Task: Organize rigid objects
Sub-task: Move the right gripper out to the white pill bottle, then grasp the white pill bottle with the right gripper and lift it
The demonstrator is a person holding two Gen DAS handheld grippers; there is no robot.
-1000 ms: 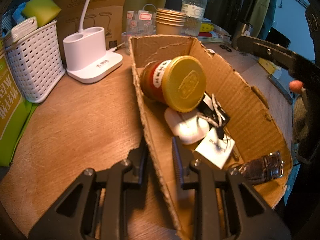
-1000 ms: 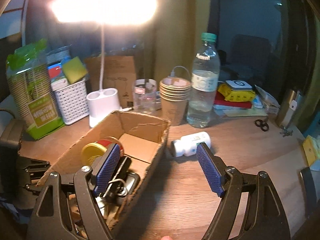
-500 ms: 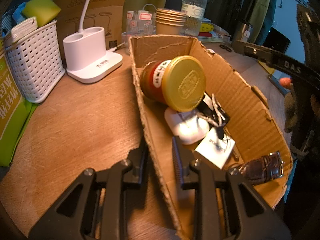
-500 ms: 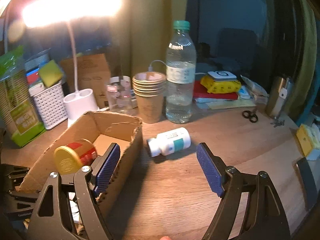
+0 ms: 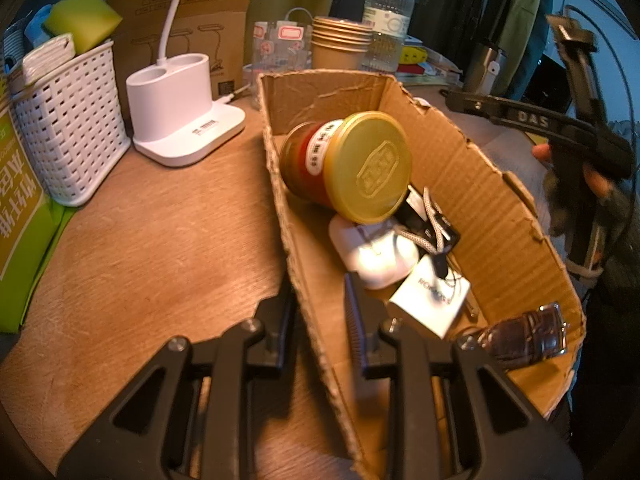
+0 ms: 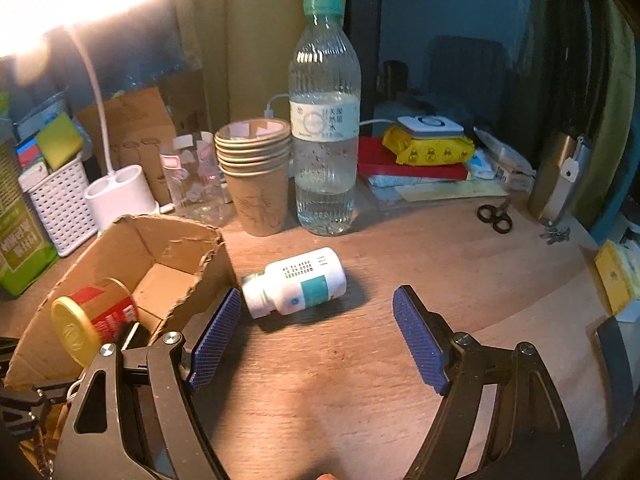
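Left wrist view: close, down into cardboard box (image 5: pixel 472 184). Right wrist view: across table (image 6: pixel 460 264); box shared.

Hand-held gripper (image 5: pixel 320 300) astride box wall (image 5: pixel 288 216)

Warm yellow light falls from a glaring, blown-out white lamp head (image 6: pixel 80 0) at the far left of the right wrist view, washing out that corner. The far right stays dim and bluish. The white plastic pill bottle (image 6: pixel 298 282) casts a soft shadow on the wooden counter (image 6: pixel 440 264). A bright highlight sits on the white rounded case (image 5: pixel 376 256). Both views bend strongly and darken at the edges; the near black frames blur slightly.
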